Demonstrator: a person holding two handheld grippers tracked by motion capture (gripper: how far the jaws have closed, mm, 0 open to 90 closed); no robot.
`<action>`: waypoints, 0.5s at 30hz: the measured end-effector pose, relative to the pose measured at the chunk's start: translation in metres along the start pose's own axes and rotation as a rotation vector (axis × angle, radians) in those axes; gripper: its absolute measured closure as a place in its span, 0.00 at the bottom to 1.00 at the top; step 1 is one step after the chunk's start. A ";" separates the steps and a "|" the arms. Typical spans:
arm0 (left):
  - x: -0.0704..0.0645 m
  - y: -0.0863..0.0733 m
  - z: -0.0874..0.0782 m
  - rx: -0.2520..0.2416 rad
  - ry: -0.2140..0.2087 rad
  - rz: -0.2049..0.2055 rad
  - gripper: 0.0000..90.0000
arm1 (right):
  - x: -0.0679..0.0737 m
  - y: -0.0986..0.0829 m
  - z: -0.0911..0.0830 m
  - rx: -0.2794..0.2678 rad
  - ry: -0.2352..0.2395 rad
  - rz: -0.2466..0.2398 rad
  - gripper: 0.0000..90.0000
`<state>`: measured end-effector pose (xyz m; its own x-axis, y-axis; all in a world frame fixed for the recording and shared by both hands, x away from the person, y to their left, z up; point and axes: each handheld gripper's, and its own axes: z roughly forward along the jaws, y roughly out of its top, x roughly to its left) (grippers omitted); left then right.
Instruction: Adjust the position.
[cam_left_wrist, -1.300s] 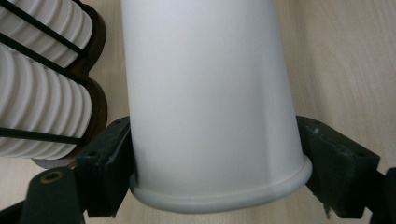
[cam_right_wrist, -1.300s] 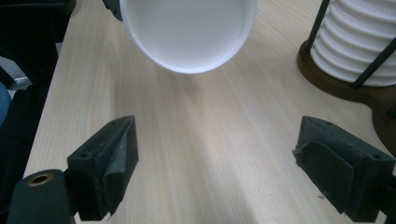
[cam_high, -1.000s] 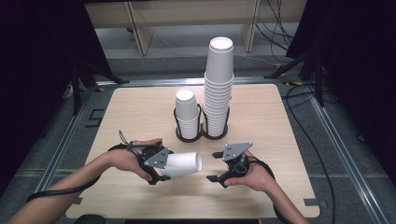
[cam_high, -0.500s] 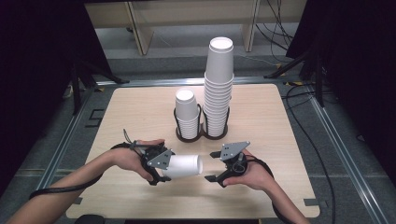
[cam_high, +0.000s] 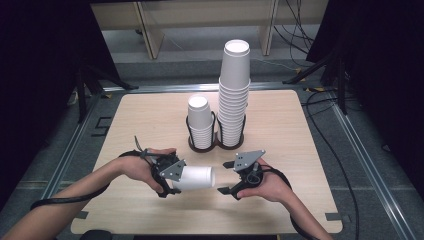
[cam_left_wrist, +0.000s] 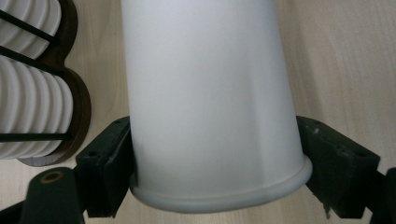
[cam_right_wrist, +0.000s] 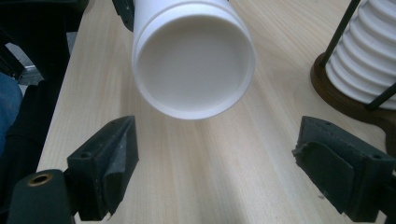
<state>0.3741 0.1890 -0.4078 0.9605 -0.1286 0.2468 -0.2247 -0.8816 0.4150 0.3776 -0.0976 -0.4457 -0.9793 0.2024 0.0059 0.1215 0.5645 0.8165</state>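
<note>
High view: at the near edge, the left gripper (cam_high: 172, 176) clamps a white paper cup (cam_high: 196, 178) lying on its side above the table (cam_high: 300, 210), base pointing right. In the left gripper view the jaws press both flanks of the cup just above the rolled rim (cam_left_wrist: 224, 198). The right gripper (cam_high: 229, 176) sits close to the cup's right, jaws spread wide and holding nothing; its own view looks straight at the cup's recessed base (cam_right_wrist: 192, 63).

Risk, as judged: the wall is thin paper, so a hard squeeze at the handover could crease it. If the left jaws release before the right close, the cup would drop and roll. A misjudged approach could push the base rather than straddle it.

The surface is pale wood laminate, smooth, with rounded corners. Farther back, mid-table, a dark wire holder (cam_high: 215, 141) carries a short stack (cam_high: 200, 120) on the left and a tall stack (cam_high: 234, 95) on the right. Beyond lie a metal frame, grey floor, cables and black drapes.
</note>
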 end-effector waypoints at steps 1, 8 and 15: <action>0.000 0.001 0.000 0.006 -0.006 0.001 0.20 | 0.000 0.002 0.001 0.002 0.003 -0.008 0.15; 0.000 0.006 0.002 0.026 -0.022 0.009 0.20 | 0.000 0.010 0.004 0.005 0.012 -0.029 0.15; 0.000 0.010 0.004 0.051 -0.035 0.022 0.20 | 0.002 0.020 0.006 -0.004 0.024 -0.045 0.15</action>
<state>0.3730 0.1788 -0.4070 0.9608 -0.1633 0.2242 -0.2381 -0.9001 0.3648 0.3794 -0.0812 -0.4331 -0.9873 0.1577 -0.0172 0.0767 0.5691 0.8187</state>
